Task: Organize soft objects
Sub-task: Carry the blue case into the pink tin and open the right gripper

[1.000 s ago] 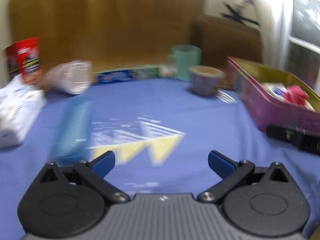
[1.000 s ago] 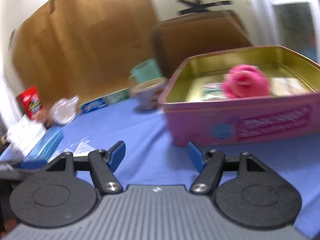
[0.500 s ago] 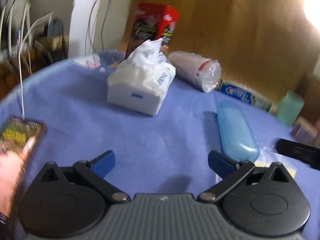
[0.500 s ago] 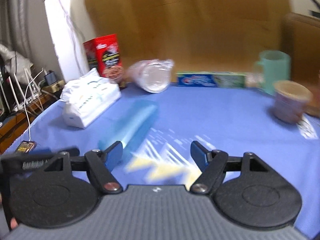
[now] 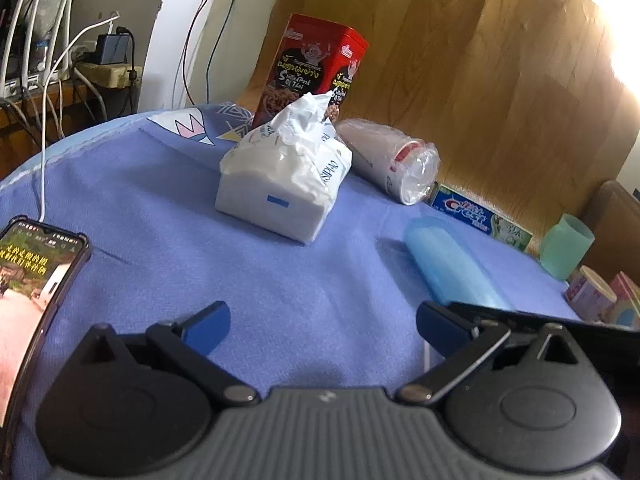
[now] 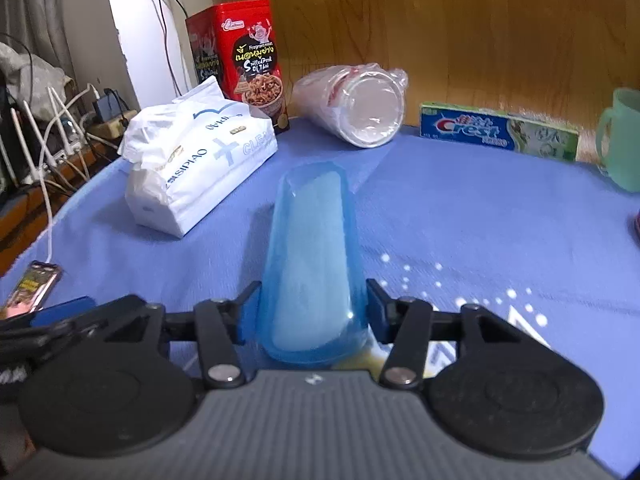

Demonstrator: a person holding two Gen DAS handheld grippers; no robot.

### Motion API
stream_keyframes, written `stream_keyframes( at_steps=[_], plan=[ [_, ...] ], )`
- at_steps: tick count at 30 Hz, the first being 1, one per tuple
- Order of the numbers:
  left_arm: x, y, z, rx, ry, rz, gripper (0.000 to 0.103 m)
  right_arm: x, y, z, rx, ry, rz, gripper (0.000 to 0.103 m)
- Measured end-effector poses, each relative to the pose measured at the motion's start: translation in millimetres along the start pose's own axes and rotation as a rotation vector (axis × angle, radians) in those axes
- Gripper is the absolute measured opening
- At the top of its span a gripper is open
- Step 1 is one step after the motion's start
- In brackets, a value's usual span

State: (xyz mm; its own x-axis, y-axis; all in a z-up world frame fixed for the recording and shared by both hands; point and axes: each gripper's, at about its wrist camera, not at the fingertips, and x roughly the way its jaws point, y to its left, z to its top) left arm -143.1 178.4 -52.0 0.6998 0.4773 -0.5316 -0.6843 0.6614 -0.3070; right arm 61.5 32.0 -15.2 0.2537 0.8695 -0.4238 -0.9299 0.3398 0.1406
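Note:
A long translucent blue case [image 6: 312, 256] lies on the blue tablecloth, pointing away from me. My right gripper [image 6: 311, 308] has its jaws around the near end of the case, pads at both sides, touching or nearly so. The case also shows in the left wrist view [image 5: 452, 264]. A white soft tissue pack [image 5: 284, 184] lies beyond my left gripper [image 5: 322, 326], which is open and empty above bare cloth. The tissue pack shows left of the case in the right wrist view [image 6: 196, 164].
A red snack box [image 5: 316, 76], a sleeve of plastic cups [image 6: 356, 106], a Crest toothpaste box [image 6: 496, 134] and a green mug [image 6: 622, 140] line the back by a wooden board. A phone [image 5: 32, 276] with cable lies at the left edge.
Both grippers swung left from the pink tin toward the tissue pack and blue case. The right gripper moved down over the case and narrowed around its near end.

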Motion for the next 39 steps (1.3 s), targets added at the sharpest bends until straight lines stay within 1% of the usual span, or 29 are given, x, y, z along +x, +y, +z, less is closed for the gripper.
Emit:
stream_keyframes(
  at_steps=[4,7,8,10,12,14,16,17,19,20,21,22,23,25,27,29,31,32,34,35,36,37,39],
  plan=[
    [3,-7,0,0.045,0.028,-0.01,0.103,-23,-18,-14,0.019,-0.002,0.002,0.056],
    [6,-22,-1,0.091,0.065,-0.049,0.103,-52,-35,-31,0.068,-0.008,0.003,0.056],
    [7,-30,-3,0.09,0.087,-0.09,0.103,-63,-41,-38,0.088,-0.015,-0.001,0.056],
    [8,-51,-7,0.091,0.138,-0.205,0.103,-84,-50,-52,0.112,-0.038,-0.017,0.056],
    [11,-82,-15,0.131,0.191,-0.314,0.103,-102,-63,-66,0.162,-0.055,-0.034,0.056],
    [15,-111,-24,0.176,0.248,-0.403,0.103,-116,-71,-76,0.205,-0.074,-0.048,0.056],
    [23,-138,-34,0.196,0.325,-0.468,0.103,-126,-78,-84,0.234,-0.091,-0.058,0.056],
    [27,-149,-40,0.2,0.356,-0.485,0.102,-130,-81,-88,0.247,-0.099,-0.054,0.056],
    [27,-171,-48,0.25,0.351,-0.483,0.096,-134,-86,-93,0.272,-0.115,-0.037,0.056],
    [28,-178,-49,0.262,0.361,-0.502,0.085,-136,-88,-95,0.277,-0.121,-0.024,0.056],
    [29,-185,-49,0.254,0.388,-0.539,0.069,-138,-90,-97,0.276,-0.125,-0.014,0.056],
    [30,-192,-48,0.244,0.416,-0.568,0.067,-141,-91,-99,0.27,-0.131,-0.007,0.056],
    [29,-200,-46,0.251,0.415,-0.571,0.067,-145,-93,-100,0.264,-0.142,-0.008,0.056],
    [22,-221,-40,0.299,0.377,-0.598,0.068,-157,-97,-100,0.246,-0.197,-0.044,0.056],
    [13,-250,-32,0.352,0.341,-0.633,0.066,-173,-108,-97,0.254,-0.272,-0.071,0.056],
    [4,-286,-27,0.424,0.308,-0.675,0.067,-191,-121,-92,0.253,-0.345,-0.118,0.056],
    [-1,-324,-26,0.499,0.271,-0.719,0.072,-210,-136,-86,0.246,-0.41,-0.185,0.056],
    [-3,-342,-27,0.534,0.252,-0.738,0.075,-217,-144,-83,0.244,-0.438,-0.224,0.056],
    [3,-377,-32,0.584,0.227,-0.75,0.083,-228,-162,-78,0.246,-0.478,-0.308,0.056],
    [8,-393,-36,0.601,0.219,-0.744,0.09,-230,-173,-76,0.252,-0.486,-0.347,0.056],
    [16,-409,-39,0.621,0.204,-0.723,0.094,-230,-185,-75,0.254,-0.489,-0.389,0.057],
    [23,-422,-43,0.642,0.185,-0.686,0.095,-225,-197,-74,0.242,-0.486,-0.456,0.058],
    [31,-436,-48,0.666,0.167,-0.606,0.094,-216,-214,-76,0.226,-0.458,-0.619,0.058]
  ],
)
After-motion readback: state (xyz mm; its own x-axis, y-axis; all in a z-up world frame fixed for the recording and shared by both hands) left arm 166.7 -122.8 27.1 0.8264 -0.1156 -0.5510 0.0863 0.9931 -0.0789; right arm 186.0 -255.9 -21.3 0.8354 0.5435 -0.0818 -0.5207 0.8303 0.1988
